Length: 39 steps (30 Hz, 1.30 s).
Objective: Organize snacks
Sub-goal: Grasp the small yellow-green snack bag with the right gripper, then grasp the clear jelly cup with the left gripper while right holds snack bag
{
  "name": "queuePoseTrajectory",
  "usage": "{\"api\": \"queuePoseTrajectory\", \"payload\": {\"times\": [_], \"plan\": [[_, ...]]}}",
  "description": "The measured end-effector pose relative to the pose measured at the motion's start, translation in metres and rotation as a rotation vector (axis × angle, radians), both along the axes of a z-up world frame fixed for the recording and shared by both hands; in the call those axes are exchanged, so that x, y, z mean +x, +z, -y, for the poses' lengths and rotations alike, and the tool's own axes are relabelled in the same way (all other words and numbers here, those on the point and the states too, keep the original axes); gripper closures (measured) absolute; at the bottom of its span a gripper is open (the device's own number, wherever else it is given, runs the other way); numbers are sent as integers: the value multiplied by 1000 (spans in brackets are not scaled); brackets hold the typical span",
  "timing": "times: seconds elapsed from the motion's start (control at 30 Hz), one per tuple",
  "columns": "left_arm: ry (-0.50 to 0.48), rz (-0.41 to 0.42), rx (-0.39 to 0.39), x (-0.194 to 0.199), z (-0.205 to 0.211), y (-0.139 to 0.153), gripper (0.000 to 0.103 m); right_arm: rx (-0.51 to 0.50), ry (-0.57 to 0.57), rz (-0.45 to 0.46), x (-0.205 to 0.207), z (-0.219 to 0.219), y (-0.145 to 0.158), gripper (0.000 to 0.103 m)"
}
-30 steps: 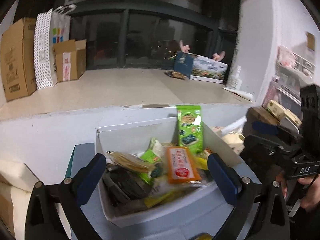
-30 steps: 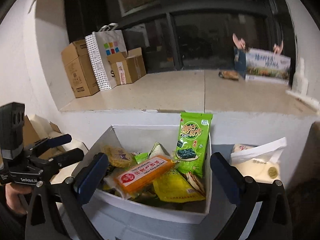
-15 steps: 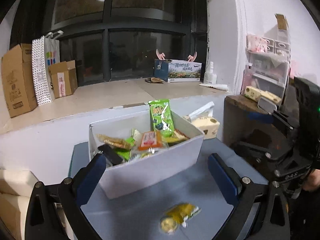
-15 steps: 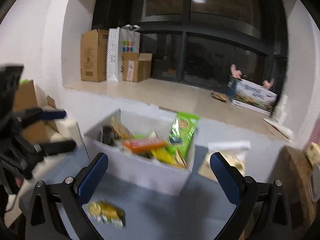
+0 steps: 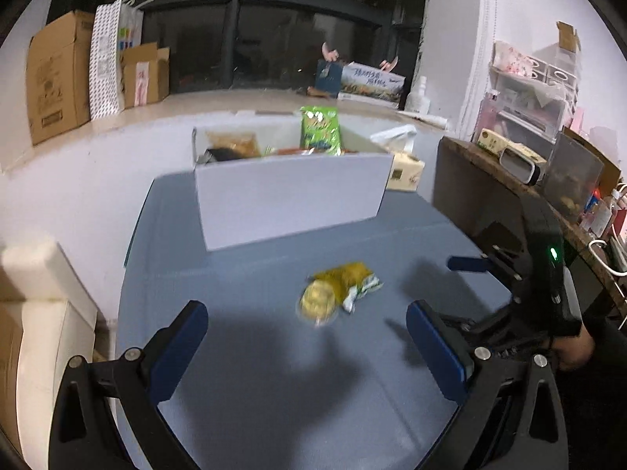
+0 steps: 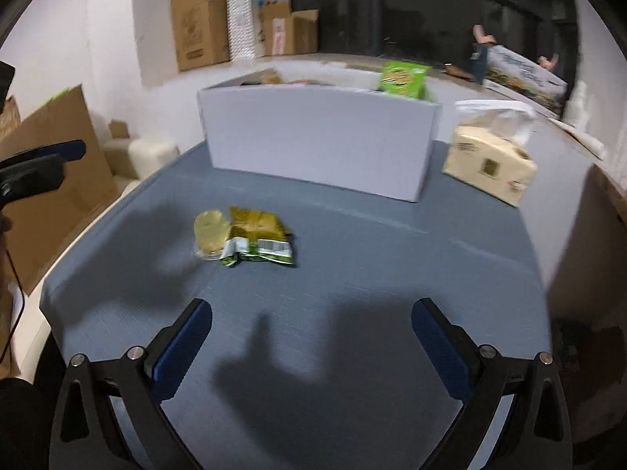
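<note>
A blue-grey counter (image 6: 352, 258) below a dark window (image 5: 274, 51) carries a white box (image 6: 317, 145) and yellow packet (image 6: 256, 241); left hand-held gripper (image 5: 305, 346) and right hand-held gripper (image 6: 311, 346) both released.

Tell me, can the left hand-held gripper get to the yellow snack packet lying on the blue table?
Probably yes. The left hand-held gripper is open, and only bare blue table lies between it and the yellow snack packet.

Yellow snack packet (image 5: 340, 286) lies before snack-filled white box (image 5: 290, 199).
</note>
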<state>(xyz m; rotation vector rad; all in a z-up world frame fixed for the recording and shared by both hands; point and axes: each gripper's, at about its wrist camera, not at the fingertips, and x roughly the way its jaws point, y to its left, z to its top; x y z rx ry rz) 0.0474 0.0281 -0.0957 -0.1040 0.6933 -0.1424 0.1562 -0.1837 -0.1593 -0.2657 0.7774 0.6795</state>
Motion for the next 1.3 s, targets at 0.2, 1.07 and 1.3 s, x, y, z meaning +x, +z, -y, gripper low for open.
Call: {"api": "queuePoseTrajectory", "payload": {"times": [0.2,1.07,1.3], "plan": [[-9,-36,-43,-5,-3,-15,0,-59,88,-14,28,-46,-13,0],[-58,-98,-25,52,17,-38,0,150,11,-76,8,11,18,51],[-78,-113,38,97,30,-57,0,222,-69,-54,-8,50,35,51]]}}
